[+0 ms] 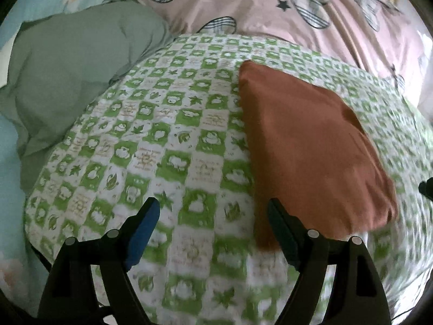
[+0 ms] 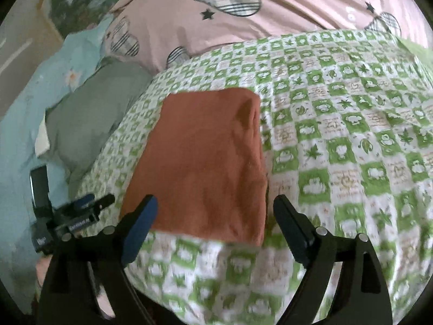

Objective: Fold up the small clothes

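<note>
A rust-orange garment (image 1: 311,146) lies folded into a flat rectangle on a green-and-white checked cloth (image 1: 162,140). In the left wrist view my left gripper (image 1: 213,205) hovers open over the checked cloth, just left of the garment's near corner, with nothing between its fingers. In the right wrist view the same orange garment (image 2: 205,162) lies straight ahead. My right gripper (image 2: 216,200) stands open above its near edge, and its pads (image 2: 140,227) touch no fabric. A black and blue part of the left gripper (image 2: 75,214) shows at that view's left edge.
A grey-green cushion or bundle (image 1: 75,75) lies left of the checked cloth (image 2: 351,135). Behind it spreads a pink cover with checked hearts and stars (image 1: 270,5). A pale blue flowered sheet (image 2: 24,124) runs along the left side.
</note>
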Tool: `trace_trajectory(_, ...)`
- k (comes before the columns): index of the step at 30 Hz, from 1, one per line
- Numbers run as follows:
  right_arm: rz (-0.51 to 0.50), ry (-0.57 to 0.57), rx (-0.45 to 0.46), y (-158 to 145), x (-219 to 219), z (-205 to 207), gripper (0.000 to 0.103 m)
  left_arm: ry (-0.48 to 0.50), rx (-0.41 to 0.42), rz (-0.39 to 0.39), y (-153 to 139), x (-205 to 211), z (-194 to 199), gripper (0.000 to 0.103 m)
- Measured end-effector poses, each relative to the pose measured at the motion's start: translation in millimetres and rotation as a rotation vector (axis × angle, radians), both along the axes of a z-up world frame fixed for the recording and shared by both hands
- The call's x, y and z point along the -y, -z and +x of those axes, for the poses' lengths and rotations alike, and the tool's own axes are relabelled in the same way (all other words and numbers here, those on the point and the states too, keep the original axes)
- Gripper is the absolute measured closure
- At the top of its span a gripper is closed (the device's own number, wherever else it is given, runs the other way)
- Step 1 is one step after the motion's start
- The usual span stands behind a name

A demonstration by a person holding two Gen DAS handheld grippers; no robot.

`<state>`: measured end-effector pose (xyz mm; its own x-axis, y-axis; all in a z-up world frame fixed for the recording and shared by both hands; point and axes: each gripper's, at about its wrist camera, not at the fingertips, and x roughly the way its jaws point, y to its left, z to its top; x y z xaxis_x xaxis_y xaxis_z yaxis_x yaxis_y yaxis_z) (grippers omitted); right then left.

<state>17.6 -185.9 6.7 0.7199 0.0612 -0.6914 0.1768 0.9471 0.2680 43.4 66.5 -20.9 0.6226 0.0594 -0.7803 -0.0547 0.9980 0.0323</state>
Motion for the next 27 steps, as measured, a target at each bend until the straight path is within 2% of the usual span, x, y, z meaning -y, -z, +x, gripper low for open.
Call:
trace_trajectory(10, -0.171, -0.125, -0.057, 24, -39, -44, 0.009, 0.115, -0.050, 0.058, 21, 26, -45, 0.019)
trace_trajectory(14, -0.179, -0.146, -0.070, 32, -37, -45, 0.009, 0.125, -0.063, 0.086, 25, 31, -46, 0.019)
trace_trajectory(19, -0.189, -0.171, -0.117, 32, -37, -35, 0.009, 0.119, -0.019, 0.078, 9, 30, -48, 0.019)
trace_trajectory(22, -0.232, -0.191, -0.115, 25, -43, -34, 0.009, 0.112, 0.003, 0.086, -2, 26, -50, 0.019)
trace_trajectory(27, -0.236, -0.204, -0.109, 18, -46, -33, 0.009, 0.092, 0.045, 0.073, -21, 19, -54, 0.019)
